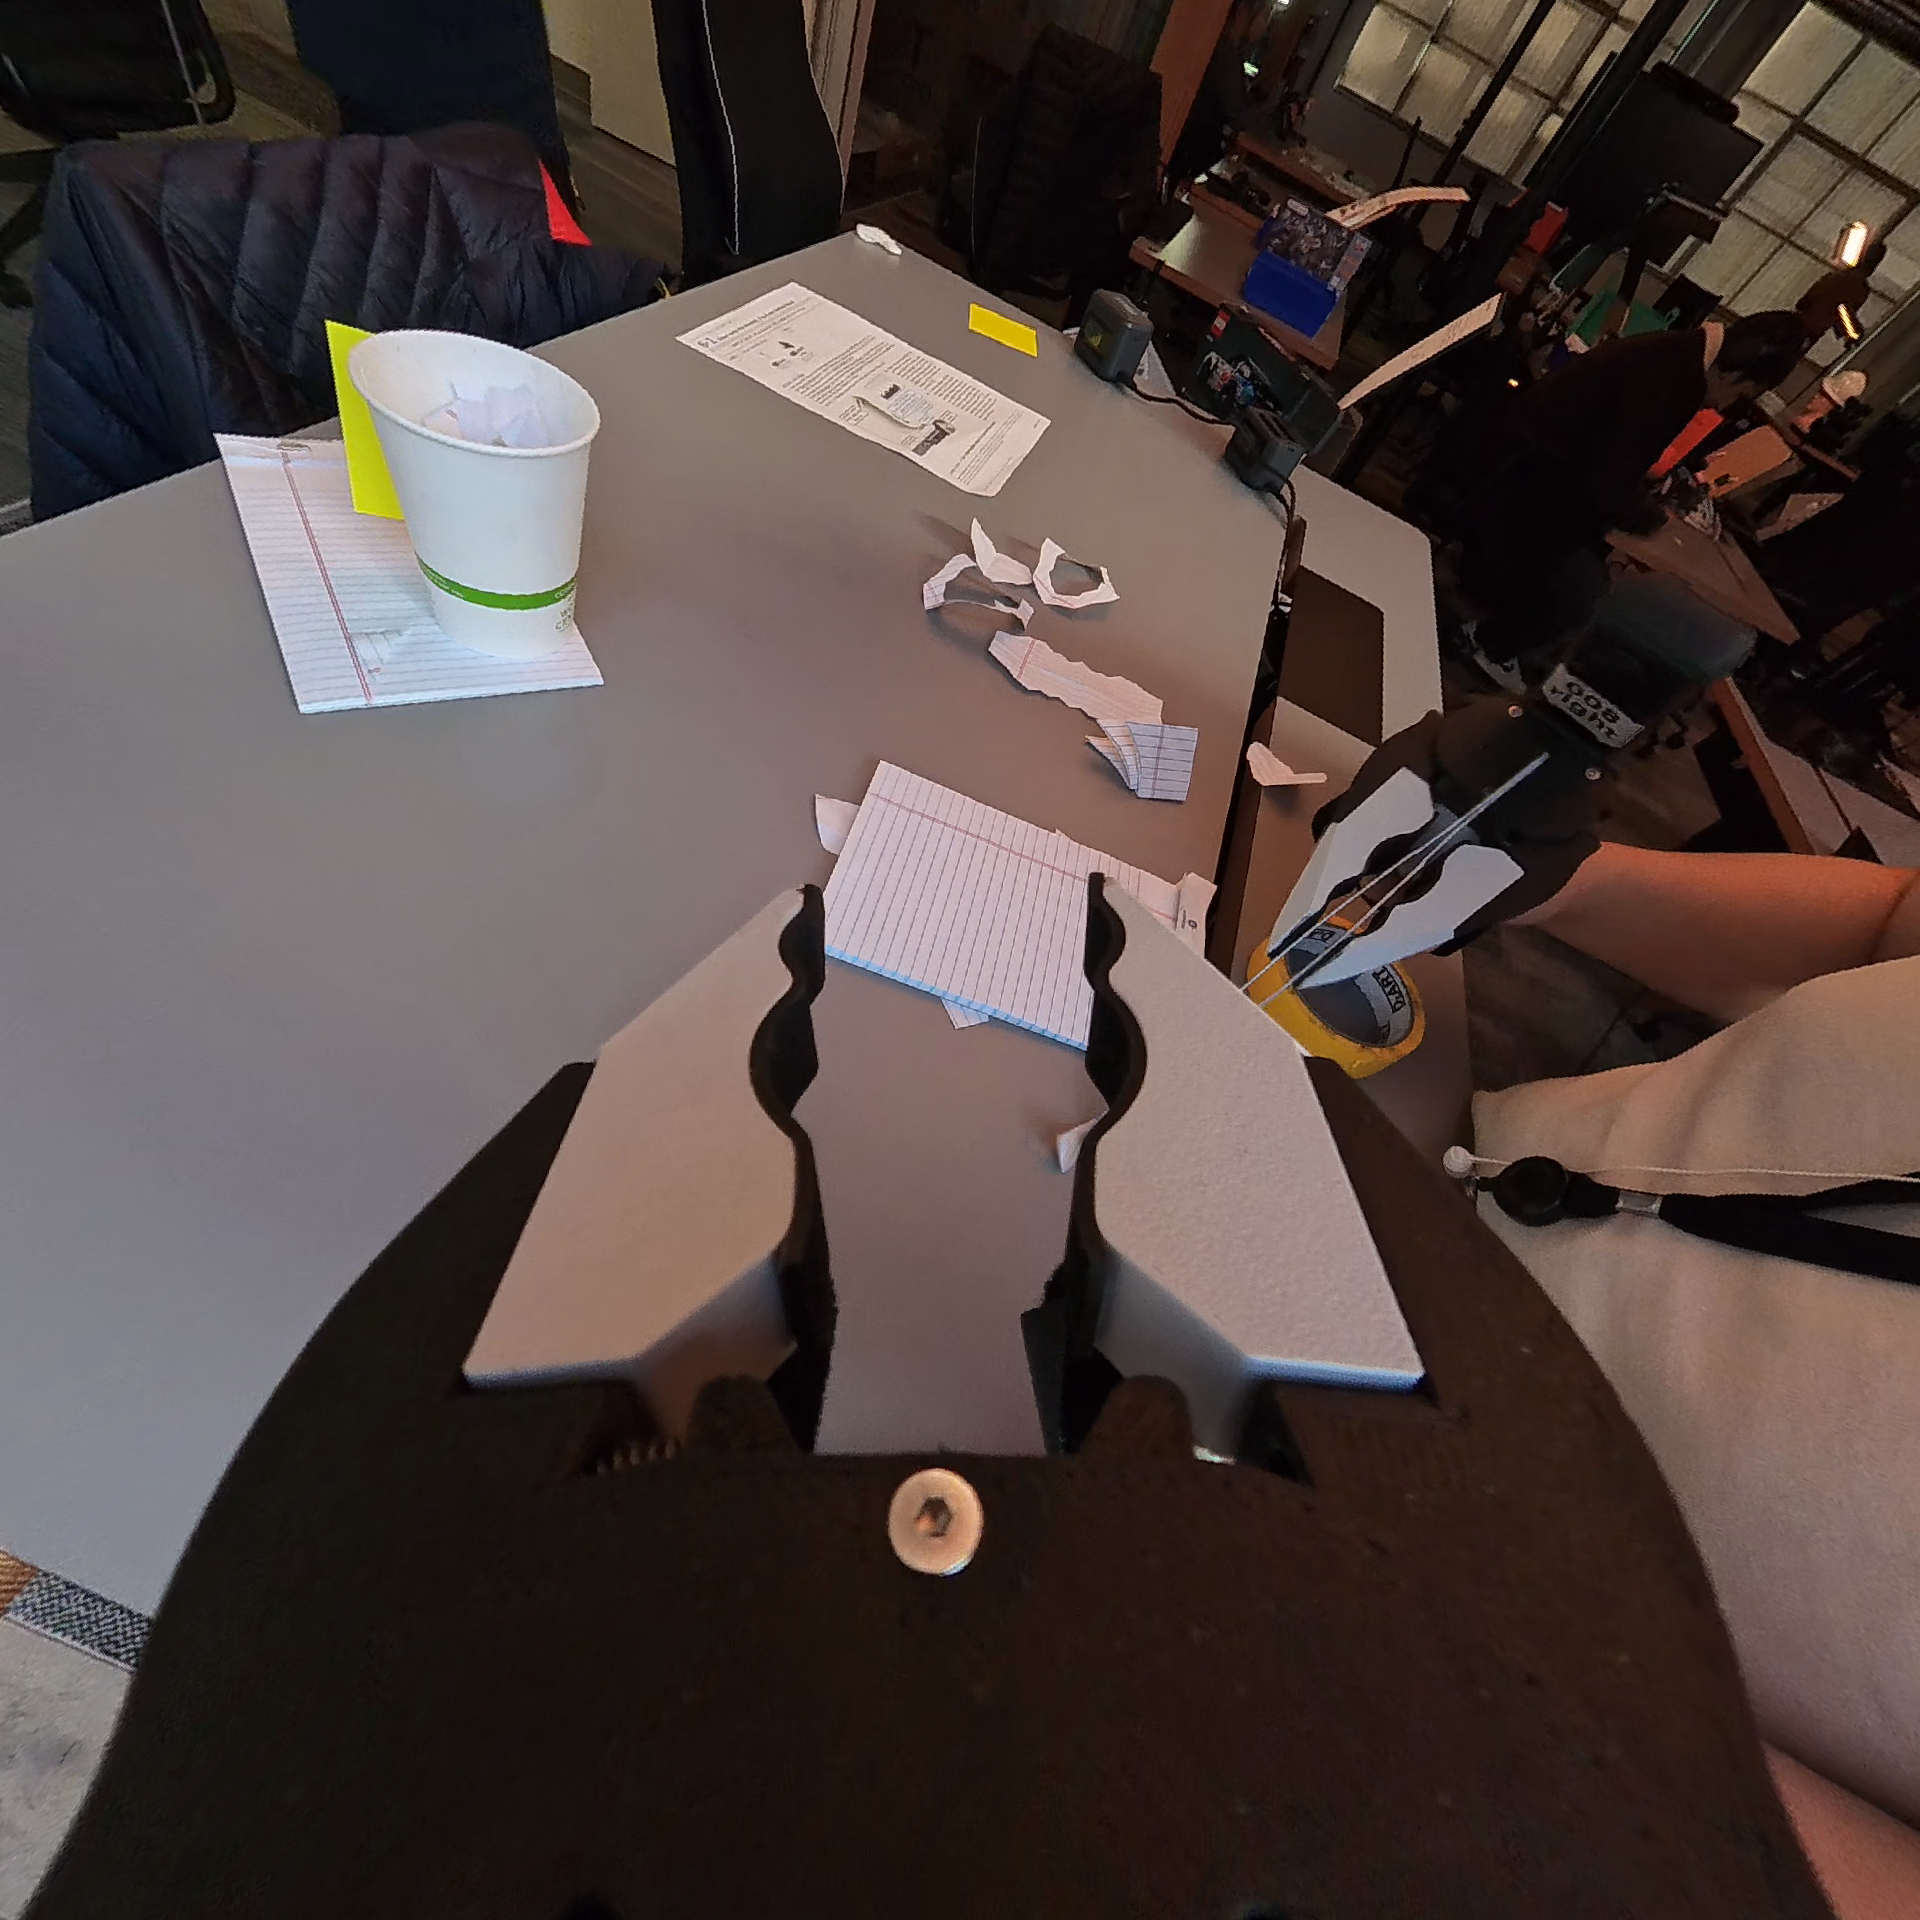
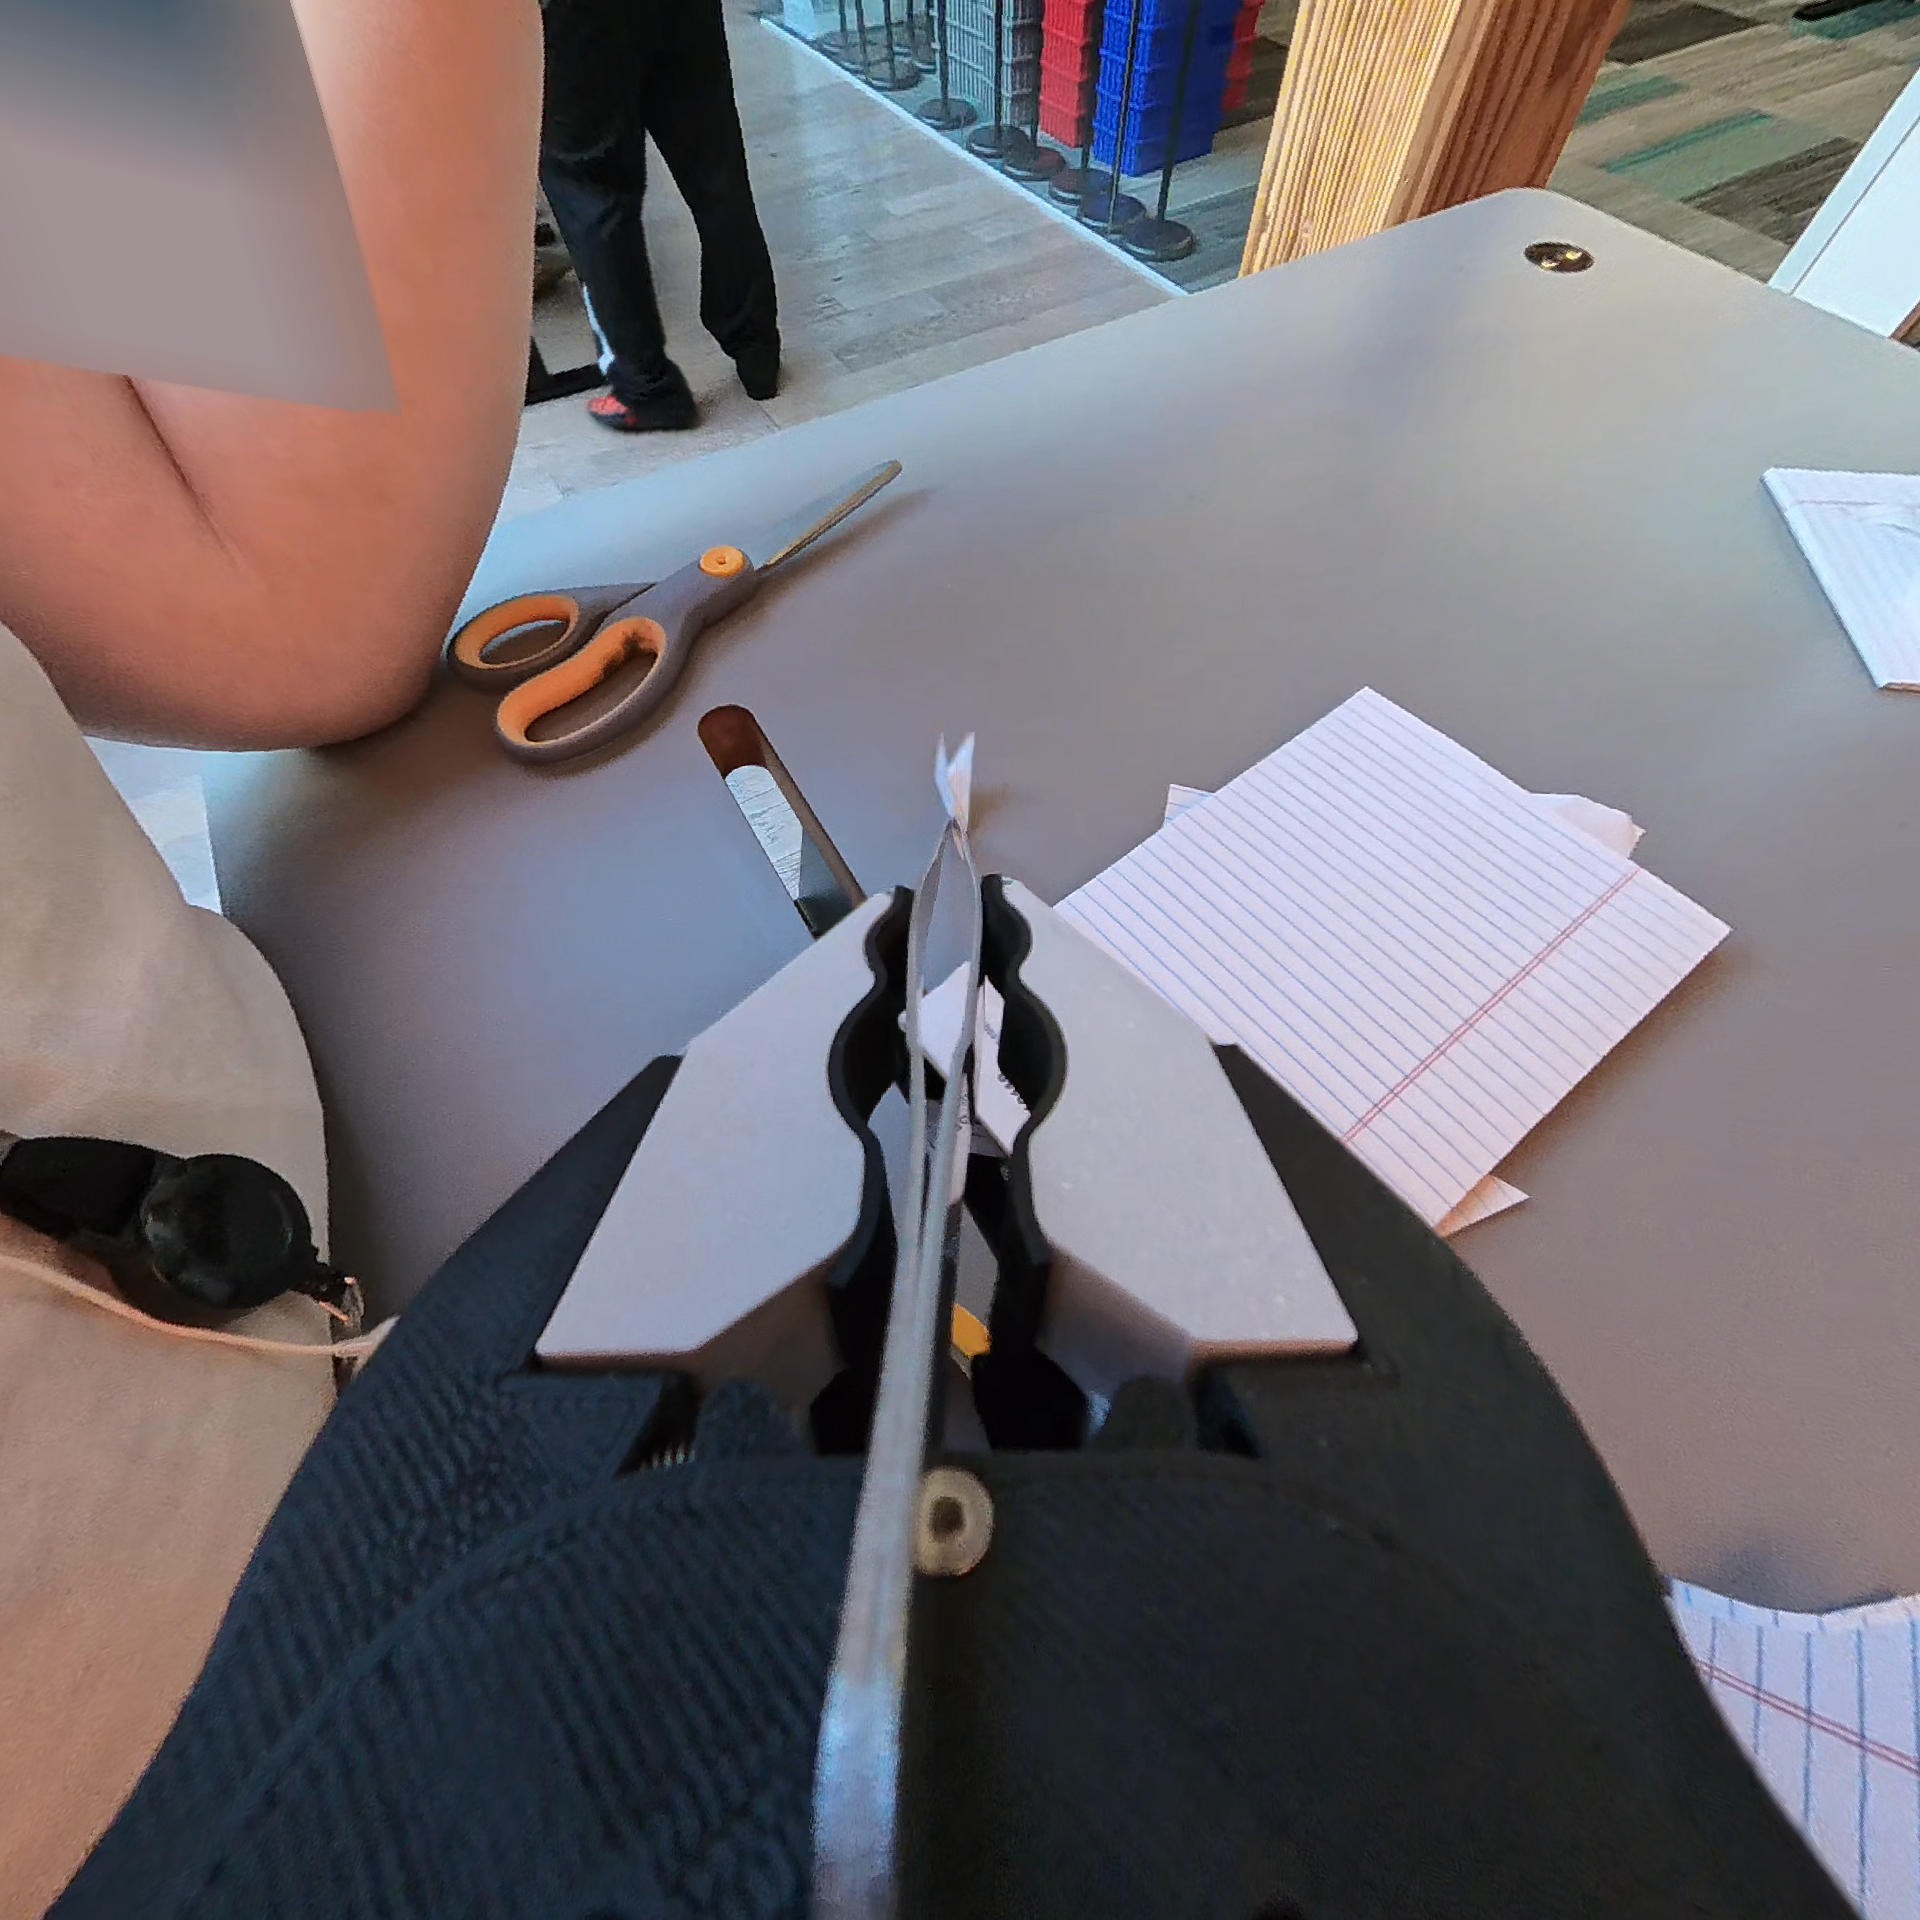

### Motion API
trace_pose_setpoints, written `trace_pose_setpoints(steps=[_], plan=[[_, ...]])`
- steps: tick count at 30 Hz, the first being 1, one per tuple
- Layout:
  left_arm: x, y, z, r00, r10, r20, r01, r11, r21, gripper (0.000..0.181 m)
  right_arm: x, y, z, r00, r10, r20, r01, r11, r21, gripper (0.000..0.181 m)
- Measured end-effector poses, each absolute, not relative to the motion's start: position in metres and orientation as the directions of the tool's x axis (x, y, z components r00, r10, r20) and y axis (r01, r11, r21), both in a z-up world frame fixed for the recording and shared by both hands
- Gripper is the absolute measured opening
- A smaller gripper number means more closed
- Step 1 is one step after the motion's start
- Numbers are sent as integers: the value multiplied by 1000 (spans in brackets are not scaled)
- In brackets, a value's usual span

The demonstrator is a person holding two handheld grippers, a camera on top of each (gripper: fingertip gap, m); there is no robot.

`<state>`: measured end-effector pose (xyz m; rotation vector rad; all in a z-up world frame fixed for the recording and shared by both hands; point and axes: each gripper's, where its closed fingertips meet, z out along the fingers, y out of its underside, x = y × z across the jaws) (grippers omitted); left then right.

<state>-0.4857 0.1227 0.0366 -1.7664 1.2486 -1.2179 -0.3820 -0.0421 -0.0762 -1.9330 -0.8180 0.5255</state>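
Left gripper (image 1: 954, 914) has its jaws wide apart with nothing between them. It hovers over the grey table (image 1: 312, 935), fingertips framing the near edge of a lined sheet (image 1: 935, 862) at frame centre; whether it touches the sheet cannot be told. Right gripper (image 2: 945, 904) is clamped narrow on metal tweezers (image 2: 914, 1195). The tweezers' long axis runs along the fingers from bottom centre up to mid-frame, with the tip sticking out past the fingertips. A small white paper scrap (image 2: 956, 774) is pinched at that tip, above the table and just left of the lined sheet's corner. Scissors (image 2: 623, 634) lie flat at upper left, blades pointing up-right, well apart from the tweezers, beside a person's arm. A slot (image 2: 769, 810) in the table lies between the scissors and the gripper. In the left wrist view the right gripper sits at the right edge, over a yellow tape roll (image 1: 1351, 1013). More torn scraps (image 1: 1039, 582) lie beyond the sheet, and a white paper cup (image 1: 488, 488) with scraps inside stands on a pad at upper left. The right gripper is the one nearer to the pinched scrap.
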Motion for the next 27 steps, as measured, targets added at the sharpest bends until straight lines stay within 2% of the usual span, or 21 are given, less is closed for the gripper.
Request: trace_pose_setpoints(steps=[7, 13, 18, 20, 22, 24, 27], plan=[[-485, 124, 36, 111, -940, 324, -336, -342, -877, 49, -363, -22, -47, 703, 711, -22, 269, -294, -917, 12], [-482, 125, 34, 105, -934, 340, -341, -355, -870, 49, -273, 91, 33, 829, 525, 192, 311, -149, -939, 13], [-479, 120, 35, 88, -941, 326, -351, -335, -874, 49, -230, 173, 54, 889, 423, 175, 270, -176, -947, 12], [-478, 119, 35, 86, -942, 325, -357, -333, -873, 49, -246, 178, 51, 863, 499, 83, 203, -190, -961, 14], [-478, 119, 35, 84, -943, 322, -356, -330, -874, 49, -280, 160, 41, 748, 664, 5, 189, -206, -960, 18], [-478, 118, 37, 78, -945, 318, -351, -324, -879, 49, -295, 139, 19, 669, 739, 75, 299, -175, -938, 19], [-478, 119, 37, 81, -944, 320, -350, -328, -877, 49, -289, 114, -21, 581, 779, 234, 519, -133, -844, 20]])
